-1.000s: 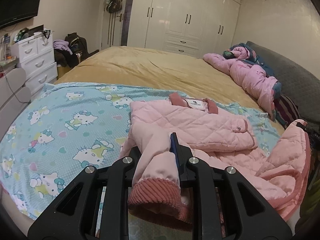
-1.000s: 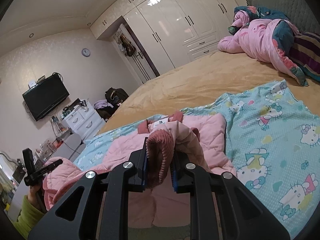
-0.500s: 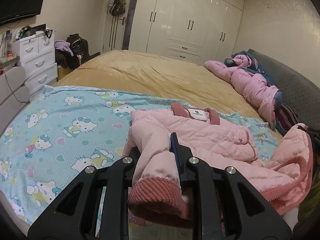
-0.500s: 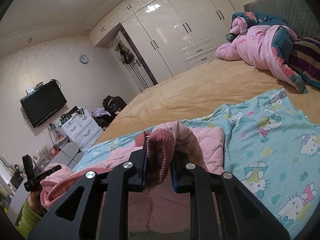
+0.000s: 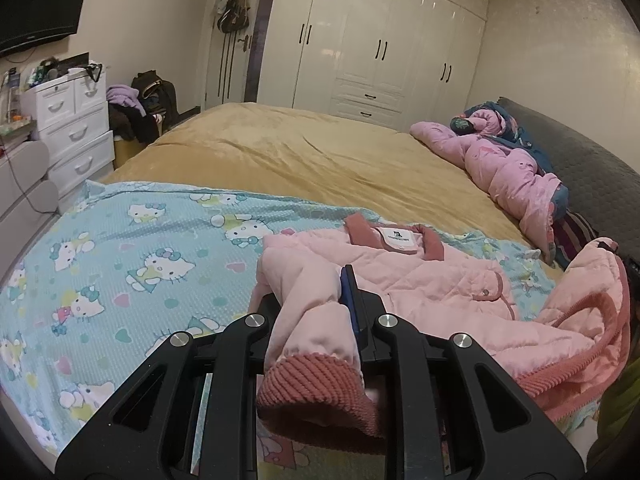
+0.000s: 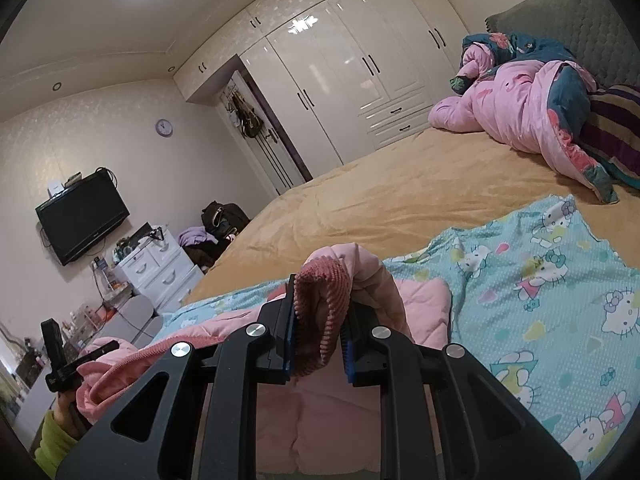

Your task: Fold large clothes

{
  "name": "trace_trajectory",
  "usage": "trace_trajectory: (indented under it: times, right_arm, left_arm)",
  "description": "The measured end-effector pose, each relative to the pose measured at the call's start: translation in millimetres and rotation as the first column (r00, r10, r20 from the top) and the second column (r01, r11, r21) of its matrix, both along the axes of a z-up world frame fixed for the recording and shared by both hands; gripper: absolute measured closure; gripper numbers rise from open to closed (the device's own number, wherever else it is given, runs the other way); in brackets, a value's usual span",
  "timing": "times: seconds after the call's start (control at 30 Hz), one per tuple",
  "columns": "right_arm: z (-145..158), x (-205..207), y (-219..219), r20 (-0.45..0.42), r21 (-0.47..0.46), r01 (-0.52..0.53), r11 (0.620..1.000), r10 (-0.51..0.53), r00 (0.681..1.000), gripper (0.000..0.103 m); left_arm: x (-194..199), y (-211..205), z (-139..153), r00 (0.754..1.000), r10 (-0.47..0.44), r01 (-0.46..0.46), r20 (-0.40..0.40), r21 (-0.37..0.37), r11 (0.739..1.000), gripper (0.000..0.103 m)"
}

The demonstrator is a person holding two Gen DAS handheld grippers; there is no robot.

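Observation:
A pink quilted jacket (image 5: 420, 280) with dark pink ribbed collar and cuffs lies on a light blue cartoon-cat blanket (image 5: 132, 264) on the bed. My left gripper (image 5: 316, 300) is shut on one sleeve just above its ribbed cuff (image 5: 316, 388), held above the blanket. My right gripper (image 6: 320, 324) is shut on the other sleeve's ribbed cuff (image 6: 324, 300), lifted over the jacket body (image 6: 416, 304). The left gripper also shows in the right wrist view at the far left (image 6: 60, 360), with jacket fabric bunched beside it.
A tan bedspread (image 5: 312, 152) covers the far bed. A pink and blue quilt (image 5: 508, 168) is heaped by the grey headboard (image 5: 592, 168). White drawers (image 5: 76, 128) and a wall TV (image 6: 82, 220) stand left. White wardrobes (image 5: 380, 48) line the back wall.
Both grippers have risen a little with their sleeves still held; the views tilt up, and the jacket body sits lower in both views.

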State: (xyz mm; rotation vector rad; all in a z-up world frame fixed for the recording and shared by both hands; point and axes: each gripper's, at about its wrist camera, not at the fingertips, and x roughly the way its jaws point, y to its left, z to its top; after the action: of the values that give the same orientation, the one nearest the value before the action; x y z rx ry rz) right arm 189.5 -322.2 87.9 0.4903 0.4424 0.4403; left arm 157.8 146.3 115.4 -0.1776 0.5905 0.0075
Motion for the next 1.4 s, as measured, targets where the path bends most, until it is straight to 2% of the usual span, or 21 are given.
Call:
trace_trajectory:
  times: [0.37, 0.7, 1.1, 1.27, 1.4]
  right_arm:
    - [14.1, 31.7, -11.7, -0.002, 0.021, 0.008, 1.0, -0.008, 1.0, 0.086]
    - [14.1, 63.7, -15.0, -0.018, 0.031, 0.033, 0.999, -0.033, 0.999, 0.086]
    - [4.7, 103.4, -15.0, -0.057, 0.011, 0.073, 0.997, -0.072, 0.996, 0.086]
    - [-10.2, 127.8, -13.6, -0.112, 0.003, 0.1, 0.995, -0.099, 0.989, 0.086]
    - [-24.0, 149.7, -5.2, -0.157, -0.059, 0.121, 0.991, -0.129, 0.979, 0.086]
  left_arm:
    - [32.1, -3.4, 20.8, 1.0, 0.006, -0.006, -0.001, 0.048, 0.999, 0.09]
    - [66.0, 1.8, 24.0, 1.0, 0.015, -0.014, -0.014, 0.071, 0.997, 0.09]
    - [105.1, 4.3, 15.2, 0.999, 0.03, -0.026, -0.037, 0.108, 0.994, 0.09]
    - [125.3, 1.4, 5.3, 0.998, 0.031, -0.023, -0.06, 0.137, 0.99, 0.089]
    - [143.2, -1.6, -9.5, 0.995, 0.041, -0.025, -0.087, 0.183, 0.983, 0.089]
